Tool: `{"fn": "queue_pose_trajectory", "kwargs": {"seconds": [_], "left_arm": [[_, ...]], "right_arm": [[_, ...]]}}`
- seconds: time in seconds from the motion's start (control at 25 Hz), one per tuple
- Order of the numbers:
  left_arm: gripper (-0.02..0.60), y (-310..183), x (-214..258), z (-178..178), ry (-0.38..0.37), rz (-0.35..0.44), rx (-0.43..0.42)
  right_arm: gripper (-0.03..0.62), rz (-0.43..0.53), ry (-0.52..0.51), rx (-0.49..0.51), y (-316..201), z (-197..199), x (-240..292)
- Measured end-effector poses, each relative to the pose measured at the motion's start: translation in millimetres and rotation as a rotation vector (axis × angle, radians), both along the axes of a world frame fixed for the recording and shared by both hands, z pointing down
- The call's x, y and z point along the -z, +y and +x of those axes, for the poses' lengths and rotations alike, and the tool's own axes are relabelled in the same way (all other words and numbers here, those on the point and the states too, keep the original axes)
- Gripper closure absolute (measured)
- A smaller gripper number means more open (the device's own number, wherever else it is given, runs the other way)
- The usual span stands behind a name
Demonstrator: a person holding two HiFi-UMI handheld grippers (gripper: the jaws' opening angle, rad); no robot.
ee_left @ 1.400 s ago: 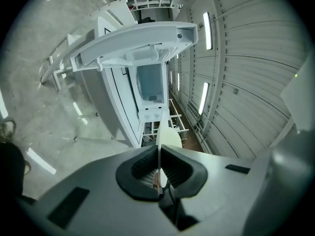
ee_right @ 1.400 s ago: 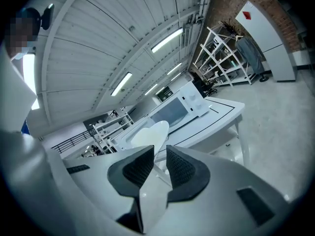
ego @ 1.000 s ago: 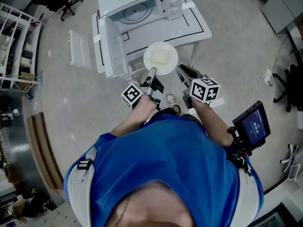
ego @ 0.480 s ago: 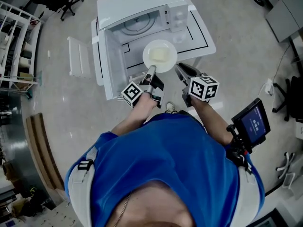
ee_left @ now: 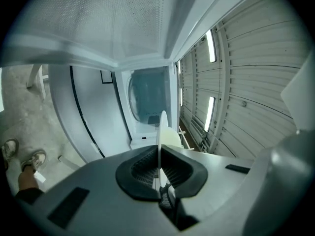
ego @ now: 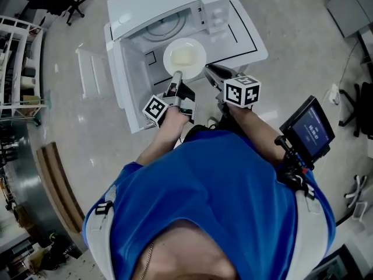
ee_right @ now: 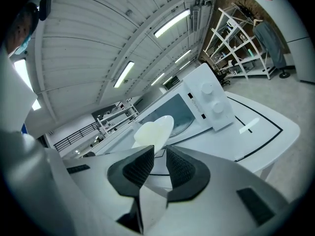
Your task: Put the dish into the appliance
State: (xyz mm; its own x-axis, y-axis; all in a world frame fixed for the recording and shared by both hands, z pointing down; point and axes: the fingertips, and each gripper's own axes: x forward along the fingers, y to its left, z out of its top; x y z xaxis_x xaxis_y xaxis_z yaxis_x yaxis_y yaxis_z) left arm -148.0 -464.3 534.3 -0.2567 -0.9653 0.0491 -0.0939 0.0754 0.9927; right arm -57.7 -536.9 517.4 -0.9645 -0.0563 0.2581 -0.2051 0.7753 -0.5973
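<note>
As the left gripper [ego: 175, 78] clamps it, the dish [ego: 196, 67] carries something pale [ego: 183, 56].

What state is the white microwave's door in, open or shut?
Open: the white microwave's door is swung out to the side, exposing the cavity and its round turntable.

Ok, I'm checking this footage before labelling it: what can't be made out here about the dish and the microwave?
- Head view: the pale patch on the plate is too small to identify.
- Left gripper view: the plate shows edge-on, its top hidden.
- Head view: the plate covers the front of the microwave floor.
- Right gripper view: print by the dials is too small to read.
</note>
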Motion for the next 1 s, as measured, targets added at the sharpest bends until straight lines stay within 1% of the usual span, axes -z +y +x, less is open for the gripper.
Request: {"fn": "queue_pose_trajectory", "kwargs": {"seconds": [0.16, 0.32, 0.52, 0.64, 1.0], "left_arm": [[0.566, -8.1, -0.9, -18.2, 0.011, -0.002, 0.048], [0.566, -18.3, -2.7, -36.5, 0.000, -0.025, 0.097], [0.566, -40.5, -15.1, -64.2, 0.005, -0.034, 0.165], [0.566, -53.7, -27.8, -79.7, 0.016, -0.060, 0.200], [0.566, -42.0, -34.9, -85.2, 0.063, -0.101, 0.258]], "right_arm": [[0.542, -0.004, 0.005, 0.048, -12.9, -20.7, -2.0], [0.542, -0.010, 0.011, 0.099, -28.7, -41.5, -6.3], [0.542, -0.012, 0.023, 0.169, -53.4, -75.4, -19.6], [0.542, -0.012, 0.033, 0.201, -68.8, -93.2, -28.7], [0.542, 0.001, 0.065, 0.260, -52.9, -98.7, -26.5]]}}
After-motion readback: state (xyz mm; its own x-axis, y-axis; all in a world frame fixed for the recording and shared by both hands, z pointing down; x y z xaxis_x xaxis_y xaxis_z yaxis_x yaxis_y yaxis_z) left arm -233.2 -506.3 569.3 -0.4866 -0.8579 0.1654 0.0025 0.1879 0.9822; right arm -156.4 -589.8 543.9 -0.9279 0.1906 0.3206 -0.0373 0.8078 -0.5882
